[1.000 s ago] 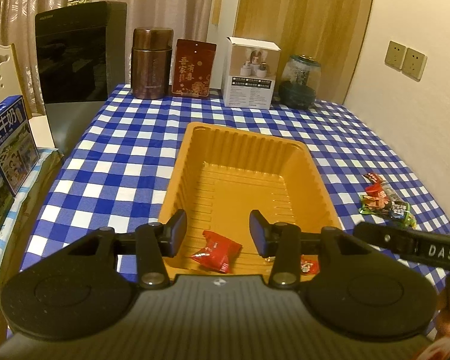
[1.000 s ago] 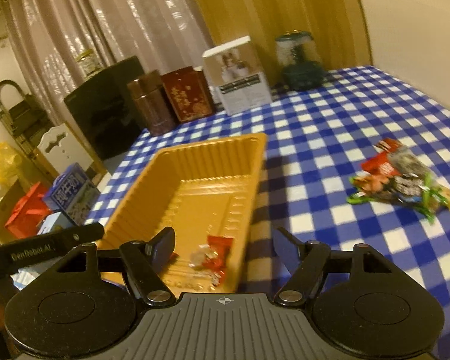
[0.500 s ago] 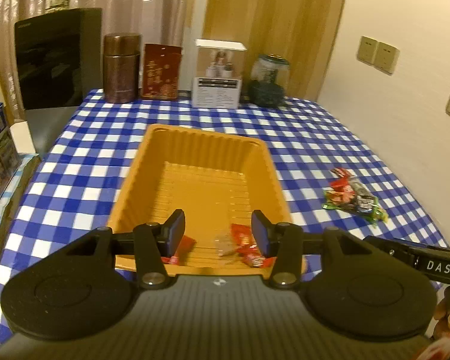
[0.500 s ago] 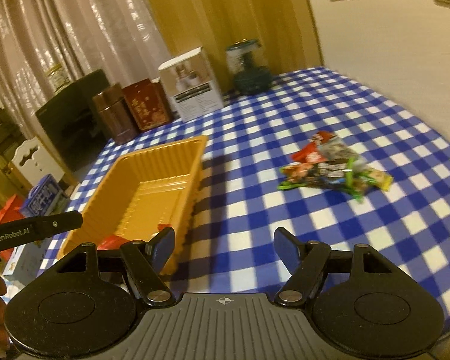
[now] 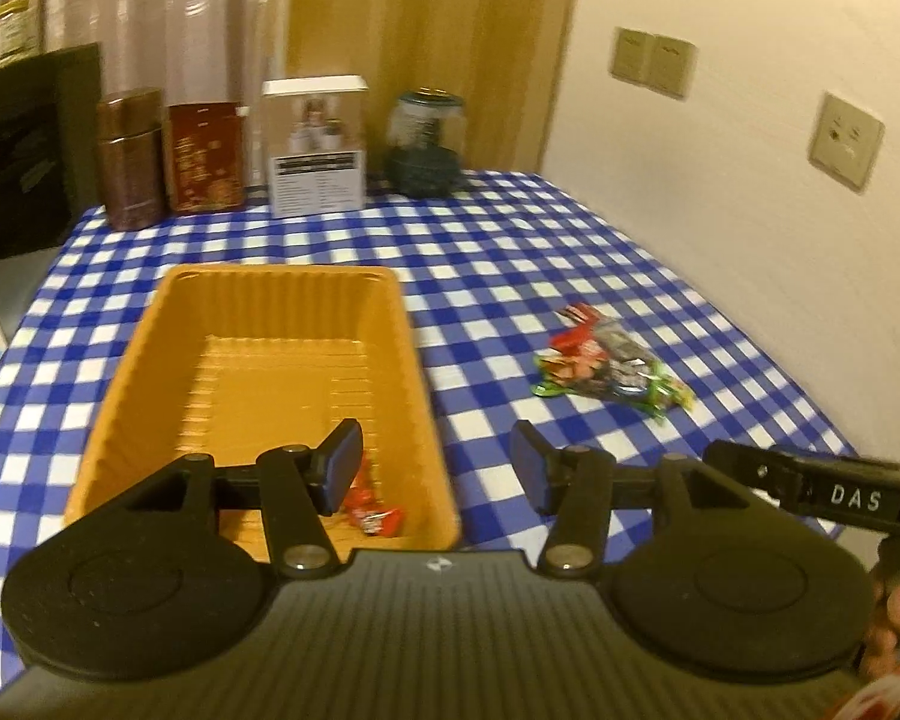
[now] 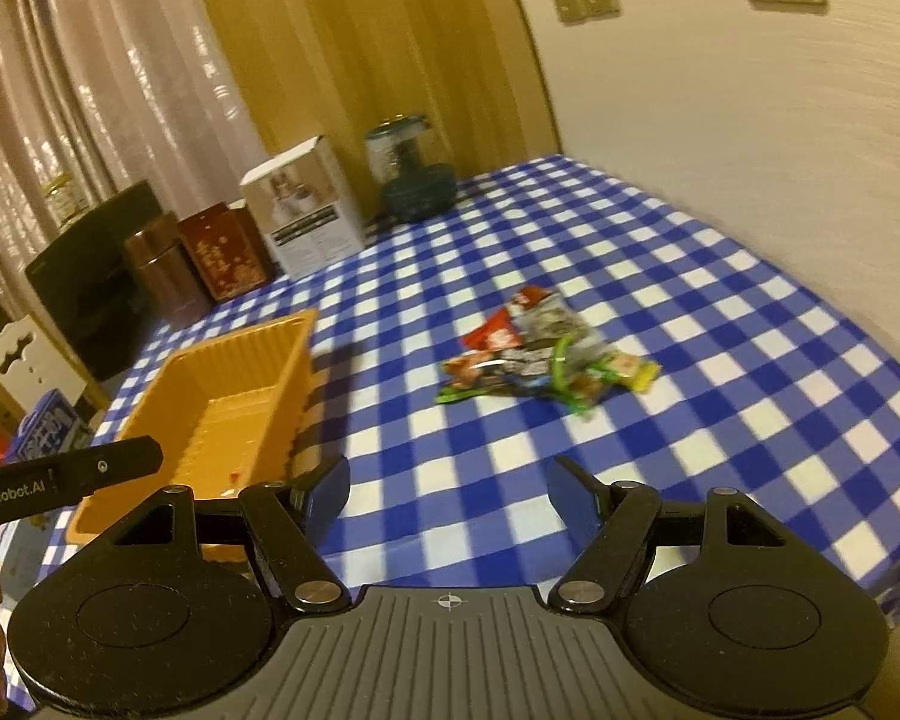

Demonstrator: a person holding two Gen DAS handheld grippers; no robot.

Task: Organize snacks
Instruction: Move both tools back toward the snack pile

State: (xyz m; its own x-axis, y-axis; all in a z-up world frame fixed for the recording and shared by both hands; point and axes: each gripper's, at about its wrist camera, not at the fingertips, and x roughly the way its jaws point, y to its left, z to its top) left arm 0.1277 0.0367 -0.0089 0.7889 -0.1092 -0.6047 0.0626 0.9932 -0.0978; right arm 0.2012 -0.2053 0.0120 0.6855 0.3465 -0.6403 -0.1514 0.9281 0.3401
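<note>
Ribbed glossy plastic tray, shiny foil snack wrappers, checked cloth tablecloth.

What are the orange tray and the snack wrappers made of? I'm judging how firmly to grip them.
Orange tray: apparently thin moulded plastic, slightly glossy, judging by its ribbed walls and floor. Snack wrappers: likely plastic or foil film, shiny and crinkled, with bright printed colours; blur hides details.

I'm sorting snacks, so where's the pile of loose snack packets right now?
The snack pile lies on the checkered tablecloth, right of the orange tray and apart from it, toward the wall.
</note>
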